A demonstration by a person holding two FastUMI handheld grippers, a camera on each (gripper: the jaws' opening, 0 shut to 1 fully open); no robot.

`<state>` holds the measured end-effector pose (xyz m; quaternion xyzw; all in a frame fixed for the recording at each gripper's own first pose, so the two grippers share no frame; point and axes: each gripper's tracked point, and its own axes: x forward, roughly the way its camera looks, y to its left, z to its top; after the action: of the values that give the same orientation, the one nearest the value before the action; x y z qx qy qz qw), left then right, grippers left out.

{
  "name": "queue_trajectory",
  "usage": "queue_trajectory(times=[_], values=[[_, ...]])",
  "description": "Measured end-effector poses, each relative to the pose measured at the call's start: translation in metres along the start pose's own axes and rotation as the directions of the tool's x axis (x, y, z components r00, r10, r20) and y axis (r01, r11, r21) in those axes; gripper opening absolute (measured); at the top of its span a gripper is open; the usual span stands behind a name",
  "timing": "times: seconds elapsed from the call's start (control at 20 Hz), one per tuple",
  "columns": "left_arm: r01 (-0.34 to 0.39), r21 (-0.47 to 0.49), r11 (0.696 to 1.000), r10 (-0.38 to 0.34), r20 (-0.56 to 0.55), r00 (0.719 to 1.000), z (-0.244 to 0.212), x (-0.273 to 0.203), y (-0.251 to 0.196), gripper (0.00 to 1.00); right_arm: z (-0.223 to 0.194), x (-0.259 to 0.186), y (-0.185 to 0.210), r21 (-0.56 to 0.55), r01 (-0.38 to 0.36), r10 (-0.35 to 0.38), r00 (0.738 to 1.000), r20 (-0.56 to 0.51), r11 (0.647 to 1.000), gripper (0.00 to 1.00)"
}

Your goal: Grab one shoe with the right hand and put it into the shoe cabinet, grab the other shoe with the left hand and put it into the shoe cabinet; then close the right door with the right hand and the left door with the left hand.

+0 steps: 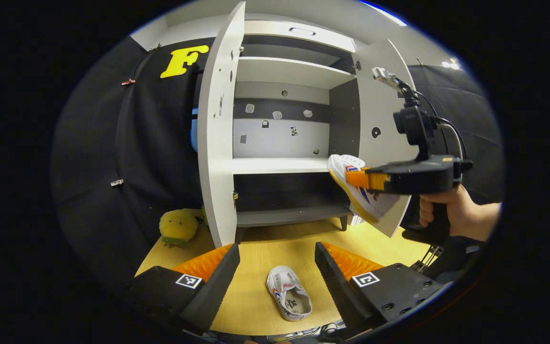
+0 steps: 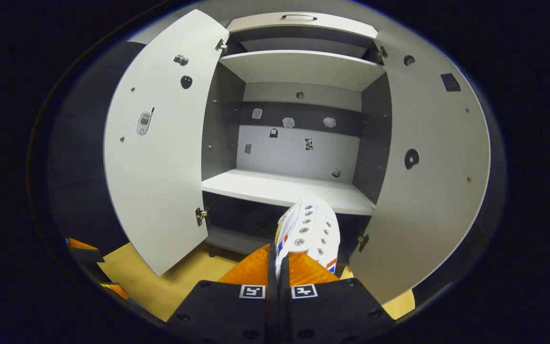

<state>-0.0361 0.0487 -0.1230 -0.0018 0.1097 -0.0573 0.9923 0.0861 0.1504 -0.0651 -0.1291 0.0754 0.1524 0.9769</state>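
Left gripper view looks at the shoe cabinet (image 1: 280, 165) with both doors swung wide, and its shelves are bare. One white shoe (image 1: 289, 292) lies on the bench (image 1: 260, 255) between the left tongs (image 1: 277, 267), which are wide open and hold nothing. Its long side runs toward the cabinet. The right tongs (image 1: 358, 178) are squeezed tight on the other shoe (image 1: 363, 191), held up by a hand (image 1: 451, 215) in front of the right door (image 1: 382, 129). Right gripper view shows this shoe's toe pointing at the middle shelf (image 2: 284, 188).
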Motion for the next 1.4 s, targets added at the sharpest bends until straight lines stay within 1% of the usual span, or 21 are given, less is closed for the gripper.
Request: queue_trajectory(times=[0.2, 0.35, 0.45, 0.6, 0.7, 0.8, 1.0, 1.15, 1.25, 1.4], values=[[-0.021, -0.007, 1.0, 0.021, 0.03, 0.999, 0.012, 0.001, 0.013, 0.98, 0.048, 0.035, -0.008, -0.064, 0.017, -0.014, 0.998, 0.057, 0.998, 0.05], [-0.037, -0.009, 0.999, 0.037, 0.026, 0.999, 0.021, 0.006, 0.021, 0.98, 0.081, 0.067, -0.016, -0.071, 0.021, -0.015, 0.996, 0.084, 0.997, 0.05], [-0.056, -0.002, 0.998, 0.056, 0.039, 0.998, 0.031, 0.01, 0.026, 0.98, 0.094, 0.093, -0.026, -0.106, 0.032, -0.024, 0.997, 0.078, 0.994, 0.05], [-0.065, -0.002, 0.998, 0.065, 0.051, 0.997, 0.043, 0.019, 0.023, 0.98, 0.115, 0.134, -0.041, -0.131, 0.038, -0.028, 0.996, 0.079, 0.991, 0.05], [-0.069, -0.006, 0.998, 0.069, 0.056, 0.996, 0.049, 0.026, 0.02, 0.98, 0.122, 0.162, -0.05, -0.171, 0.043, -0.03, 0.997, 0.078, 0.984, 0.05], [-0.074, -0.014, 0.997, 0.075, 0.054, 0.996, 0.054, 0.034, 0.016, 0.98, 0.124, 0.192, -0.059, -0.202, 0.044, -0.033, 0.998, 0.062, 0.978, 0.05], [-0.088, -0.056, 0.995, 0.091, 0.053, 0.994, 0.068, 0.045, 0.011, 0.98, 0.113, 0.247, -0.071, -0.136, 0.026, -0.028, 1.0, -0.012, 0.99, 0.05], [-0.118, -0.06, 0.991, 0.122, 0.069, 0.99, 0.078, 0.047, 0.013, 0.98, 0.095, 0.274, -0.08, -0.123, 0.003, -0.015, 0.995, -0.097, 0.992, 0.05], [-0.149, -0.062, 0.987, 0.153, 0.065, 0.986, 0.079, 0.049, 0.018, 0.98, 0.086, 0.287, -0.088, -0.104, 0.014, -0.028, 0.991, -0.133, 0.994, 0.05], [-0.193, -0.066, 0.979, 0.197, 0.061, 0.979, 0.078, 0.047, 0.024, 0.98, 0.072, 0.309, -0.092, -0.149, 0.023, -0.048, 0.985, -0.164, 0.989, 0.05]])
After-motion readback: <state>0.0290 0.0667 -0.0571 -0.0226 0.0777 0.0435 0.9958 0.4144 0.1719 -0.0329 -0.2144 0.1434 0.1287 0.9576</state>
